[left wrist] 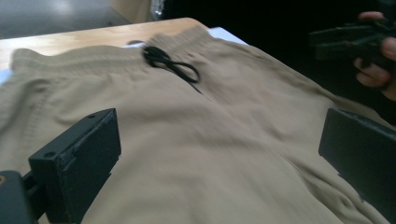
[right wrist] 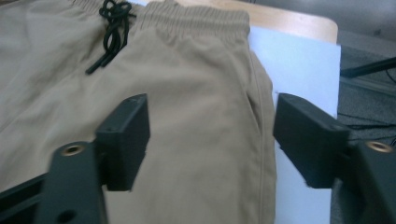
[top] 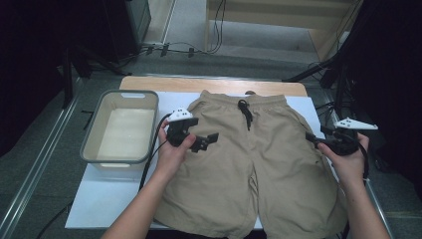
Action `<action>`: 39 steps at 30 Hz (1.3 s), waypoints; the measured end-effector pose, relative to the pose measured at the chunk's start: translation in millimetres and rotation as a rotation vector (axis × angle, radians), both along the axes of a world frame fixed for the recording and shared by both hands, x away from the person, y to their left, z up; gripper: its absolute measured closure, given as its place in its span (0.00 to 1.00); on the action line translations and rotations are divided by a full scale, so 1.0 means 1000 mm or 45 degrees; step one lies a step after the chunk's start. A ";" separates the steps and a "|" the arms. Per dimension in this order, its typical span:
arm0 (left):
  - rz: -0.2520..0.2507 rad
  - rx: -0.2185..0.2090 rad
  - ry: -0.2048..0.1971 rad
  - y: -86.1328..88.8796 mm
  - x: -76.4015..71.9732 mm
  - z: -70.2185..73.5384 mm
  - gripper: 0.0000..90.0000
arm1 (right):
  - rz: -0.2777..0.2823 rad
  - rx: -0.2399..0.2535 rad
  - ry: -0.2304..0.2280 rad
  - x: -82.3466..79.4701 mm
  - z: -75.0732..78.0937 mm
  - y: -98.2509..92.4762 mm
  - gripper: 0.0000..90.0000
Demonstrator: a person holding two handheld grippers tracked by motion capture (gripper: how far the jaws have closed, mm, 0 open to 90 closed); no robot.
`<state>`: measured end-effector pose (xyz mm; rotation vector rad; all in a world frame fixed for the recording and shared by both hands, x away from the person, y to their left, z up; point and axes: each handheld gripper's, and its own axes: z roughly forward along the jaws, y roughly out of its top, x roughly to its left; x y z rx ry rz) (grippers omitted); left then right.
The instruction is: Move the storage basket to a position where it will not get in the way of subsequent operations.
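A pair of khaki shorts point(top: 249, 159) lies spread flat across the middle of the frame, on a white sheet point(top: 97, 199) that covers the counter point(top: 149, 83). The elastic waistband sits toward the top of the picture, its black drawstring point(top: 244, 112) bunched at the centre, and both legs run down toward the bottom edge. Laid out this evenly, the garment looks ready for folding, or just smoothed.

The left gripper point(top: 199, 142) hangs over the left hip of the shorts, just right of a grey plastic bin point(top: 121, 126) that stands empty at the left of the frame, probably waiting for the shorts. Its fingers point(left wrist: 77, 161) stand wide apart with only cloth beneath them and nothing between them.

The right gripper point(top: 318, 142) is at the right edge of the shorts, near the side seam and pocket. Its fingers point(right wrist: 126, 140) are also parted, straddling the seam from above without pinching it; the white sheet shows past the right finger.

My reading is that the two hands sit at opposite sides so each can take one edge of the garment. Neither holds anything. The next grasp would need each pair of fingers to drop onto an edge and gather enough cloth, since the thin fabric could slip or bunch.
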<state>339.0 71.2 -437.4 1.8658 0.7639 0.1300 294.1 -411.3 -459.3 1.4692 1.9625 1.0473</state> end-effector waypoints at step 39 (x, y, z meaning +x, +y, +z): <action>-0.027 0.161 0.067 0.047 -0.086 -0.065 0.00 | -0.127 -0.048 0.054 -0.104 -0.024 -0.018 0.56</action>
